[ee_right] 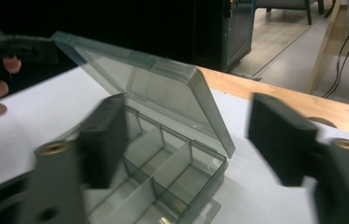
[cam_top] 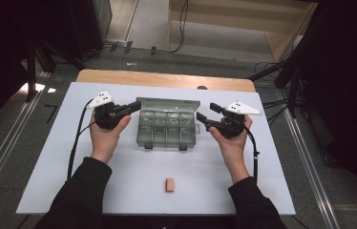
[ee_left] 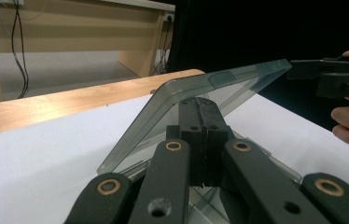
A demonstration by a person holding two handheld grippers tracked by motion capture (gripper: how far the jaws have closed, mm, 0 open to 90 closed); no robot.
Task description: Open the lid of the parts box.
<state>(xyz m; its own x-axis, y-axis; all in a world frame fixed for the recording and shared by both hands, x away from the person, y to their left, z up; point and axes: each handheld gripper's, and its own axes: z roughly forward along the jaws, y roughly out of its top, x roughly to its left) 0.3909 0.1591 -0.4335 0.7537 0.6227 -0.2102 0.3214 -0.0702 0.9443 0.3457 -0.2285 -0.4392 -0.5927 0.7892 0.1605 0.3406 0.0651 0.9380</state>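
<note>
We see a smoky grey, see-through plastic compartment box (cam_top: pixel 167 129) near the middle of the white table (cam_top: pixel 47 162), its base split by thin walls into small cells. Its lid (ee_right: pixel 144 84) stands tilted open on the far edge. Our left gripper (cam_top: pixel 136 106) has its jaws pressed together against the lid's left corner. Our right gripper (cam_top: pixel 206 113) sits just beside the box's right end with jaws spread, nothing between them.
</note>
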